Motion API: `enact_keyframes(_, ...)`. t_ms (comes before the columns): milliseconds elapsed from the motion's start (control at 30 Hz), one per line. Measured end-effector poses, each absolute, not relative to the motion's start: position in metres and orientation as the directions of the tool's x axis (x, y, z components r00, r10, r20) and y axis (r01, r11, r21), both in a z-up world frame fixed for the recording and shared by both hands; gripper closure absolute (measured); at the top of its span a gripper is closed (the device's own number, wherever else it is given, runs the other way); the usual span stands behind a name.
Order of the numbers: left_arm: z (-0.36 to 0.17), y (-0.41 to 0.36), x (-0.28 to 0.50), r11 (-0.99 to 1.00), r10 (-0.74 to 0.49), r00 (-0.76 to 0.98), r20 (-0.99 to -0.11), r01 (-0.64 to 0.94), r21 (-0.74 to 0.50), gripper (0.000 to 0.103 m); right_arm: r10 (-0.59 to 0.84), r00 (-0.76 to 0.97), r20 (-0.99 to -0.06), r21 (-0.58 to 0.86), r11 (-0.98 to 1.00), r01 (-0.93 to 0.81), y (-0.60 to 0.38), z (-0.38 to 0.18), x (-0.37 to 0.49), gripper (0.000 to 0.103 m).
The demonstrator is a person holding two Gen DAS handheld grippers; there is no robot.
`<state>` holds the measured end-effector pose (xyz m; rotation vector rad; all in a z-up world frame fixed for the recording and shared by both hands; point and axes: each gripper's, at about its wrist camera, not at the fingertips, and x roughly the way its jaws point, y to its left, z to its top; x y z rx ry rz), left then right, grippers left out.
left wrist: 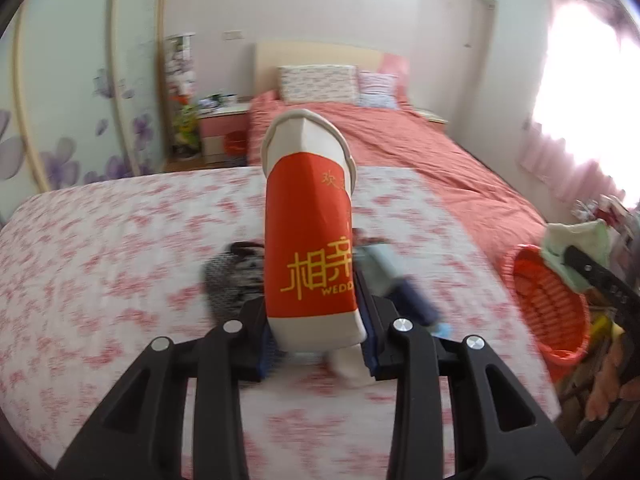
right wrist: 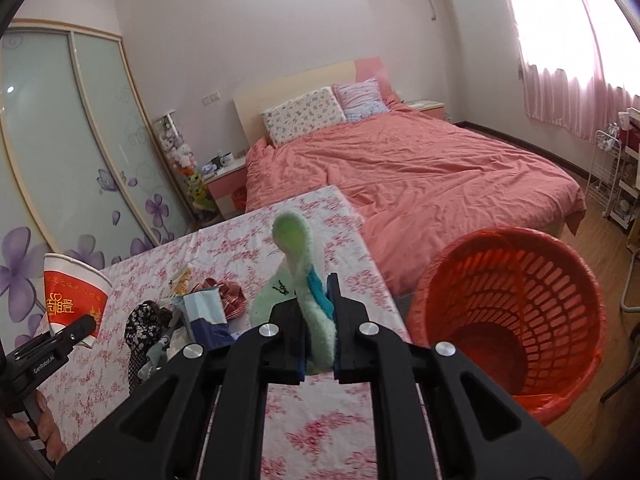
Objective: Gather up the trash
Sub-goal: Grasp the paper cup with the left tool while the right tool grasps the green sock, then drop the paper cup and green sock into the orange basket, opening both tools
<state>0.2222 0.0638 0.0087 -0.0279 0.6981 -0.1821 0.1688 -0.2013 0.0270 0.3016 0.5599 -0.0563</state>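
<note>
While the left claw (left wrist: pixel 316 344) stands partly open, its two pads press on the white base of a paper cup (left wrist: pixel 310 236), red-banded with yellow lettering, which it holds up with the rim pointing away over the table (left wrist: pixel 100 240). In the right wrist view the same cup (right wrist: pixel 74 294) shows at the table's left edge, clear of the cloth, with the left claw's black finger across its lower part. The right claw (right wrist: pixel 318 344) is closed tight on a pale green fuzzy sock (right wrist: pixel 296 276), which sticks up limp from between the blue pads, its toe curling over at the top.

On the flowered cloth, near the middle of the table and just beyond both claws, lies a small heap: a dark patterned piece of cloth (right wrist: pixel 142 332), a crumpled blue and white packet (right wrist: pixel 204 316), a red striped scrap (right wrist: pixel 230 298) and some small pale bits too blurred to name. Nothing stands between the claws and this heap.

Off the table's right edge an orange plastic basket (right wrist: pixel 516 304) sits tipped with its mouth toward the claws, with nothing visible in the part of its inside that shows. In the left wrist view the basket (left wrist: pixel 544 304) lies near the right claw and the green sock (left wrist: pixel 576 256). Behind the table's far edge is a bed (right wrist: pixel 420 168) with a pink cover.
</note>
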Motion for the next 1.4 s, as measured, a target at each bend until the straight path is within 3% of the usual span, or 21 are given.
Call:
enact_keyframes(600, -0.003, -0.128, 0.215, 0.852, -0.472, 0.611, -0.636, 0.500, -0.153, 0.069, -0.127, 0.845, -0.519, 0.286, 0.906, 0.312, -0.298, 0.014, 0.136, 0.094)
enact_keyframes(867, -0.025, -0.201, 0.221, 0.790, -0.526, 0.534, -0.662, 0.596, -0.146, 0.069, -0.166, 0.828, -0.535, 0.292, 0.883, 0.366, -0.331, 0.000, 0.141, 0.094)
enact_keyframes(1200, -0.053, -0.248, 0.243, 0.771, -0.509, 0.481, -0.714, 0.624, -0.128, 0.068, -0.155, 0.805, -0.573, 0.327, 0.857, 0.398, -0.362, -0.017, 0.148, 0.093)
enact_keyframes(1267, -0.059, -0.253, 0.246, 0.779, -0.486, 0.487, -0.726, 0.618, -0.106, 0.061, -0.156, 0.799, -0.581, 0.330, 0.852, 0.406, -0.363, -0.019, 0.148, 0.088)
enact_keyframes(1300, -0.061, -0.253, 0.247, 0.784, -0.477, 0.491, -0.729, 0.613, -0.101, 0.053, -0.157, 0.797, -0.584, 0.331, 0.850, 0.410, -0.365, -0.020, 0.148, 0.085)
enact_keyframes(1367, -0.064, -0.250, 0.249, 0.796, -0.461, 0.500, -0.733, 0.598, -0.093, 0.046, -0.160, 0.794, -0.587, 0.331, 0.847, 0.416, -0.366, -0.022, 0.148, 0.062)
enact_keyframes(1400, -0.066, -0.246, 0.251, 0.804, -0.451, 0.506, -0.735, 0.588, -0.089, 0.044, -0.166, 0.792, -0.587, 0.328, 0.846, 0.420, -0.365, -0.022, 0.147, 0.058)
